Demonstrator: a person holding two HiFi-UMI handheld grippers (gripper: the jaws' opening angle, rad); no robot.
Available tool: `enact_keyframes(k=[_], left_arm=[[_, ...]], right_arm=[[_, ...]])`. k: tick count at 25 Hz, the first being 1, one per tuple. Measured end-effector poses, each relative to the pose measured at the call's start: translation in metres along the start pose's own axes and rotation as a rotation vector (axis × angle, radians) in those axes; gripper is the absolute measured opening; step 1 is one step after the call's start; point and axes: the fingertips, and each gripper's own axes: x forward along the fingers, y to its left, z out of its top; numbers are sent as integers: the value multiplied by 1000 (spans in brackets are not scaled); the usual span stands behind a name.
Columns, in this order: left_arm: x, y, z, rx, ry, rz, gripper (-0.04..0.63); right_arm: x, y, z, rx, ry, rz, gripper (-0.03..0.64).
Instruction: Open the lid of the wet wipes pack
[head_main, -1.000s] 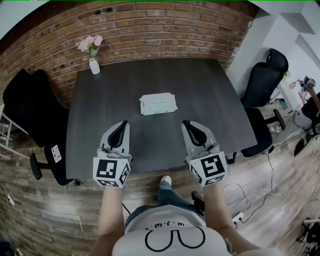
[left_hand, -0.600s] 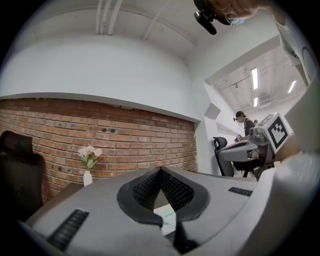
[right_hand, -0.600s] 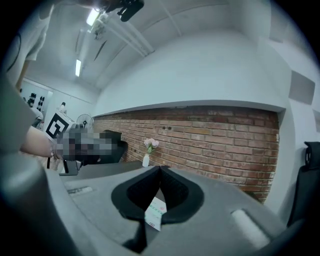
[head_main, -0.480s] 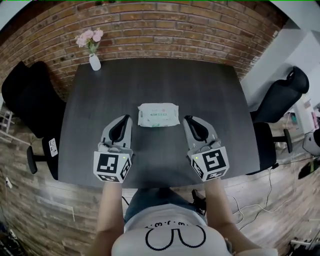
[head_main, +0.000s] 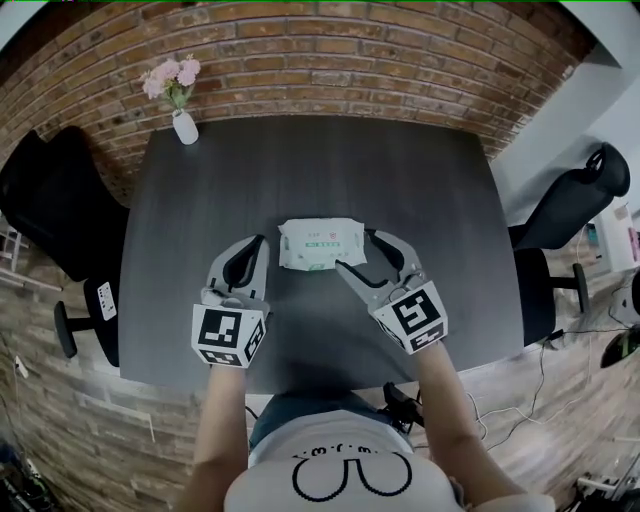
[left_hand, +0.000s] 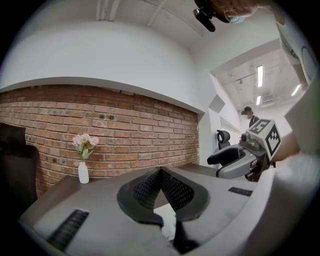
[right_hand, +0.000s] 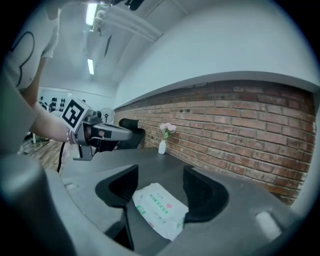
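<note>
A white wet wipes pack (head_main: 320, 245) with green print lies flat on the dark table (head_main: 320, 160), its lid down. My left gripper (head_main: 258, 242) is shut, level, its tips just left of the pack's left end; in the left gripper view a sliver of the pack (left_hand: 168, 220) shows under the closed tips (left_hand: 160, 172). My right gripper (head_main: 365, 252) is at the pack's right end and its jaws are opening. In the right gripper view the pack (right_hand: 160, 210) lies ahead between the spread jaws (right_hand: 160, 172), which do not press on it.
A white vase with pink flowers (head_main: 184, 127) stands at the table's far left corner, before a brick wall (head_main: 330, 60). Black office chairs stand at the left (head_main: 50, 215) and right (head_main: 575, 205). Cables lie on the wooden floor at the right.
Both grippers have moved forward and down across the table to either end of the pack. The right gripper's jaws have gone from shut to wide apart. The left stays shut.
</note>
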Motion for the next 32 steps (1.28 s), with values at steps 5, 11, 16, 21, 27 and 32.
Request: enact_keyframes(k=[5, 11, 16, 21, 27, 32], left_arm=[[11, 14, -20, -26, 43, -7, -2], [22, 27, -47, -54, 91, -18, -2], [27, 35, -62, -71, 112, -24, -2], [30, 40, -71, -88, 119, -27, -2], [30, 42, -72, -95, 118, -29, -2], [31, 40, -72, -97, 117, -32, -2]], right_arm=[[40, 7, -38, -34, 105, 123, 268], [85, 10, -96, -66, 270, 241, 256], [109, 5, -129, -164, 357, 321, 253], [120, 8, -149, -225, 415, 394, 250], [120, 15, -149, -178, 430, 483, 179], [120, 10, -151, -57, 471, 561, 160]])
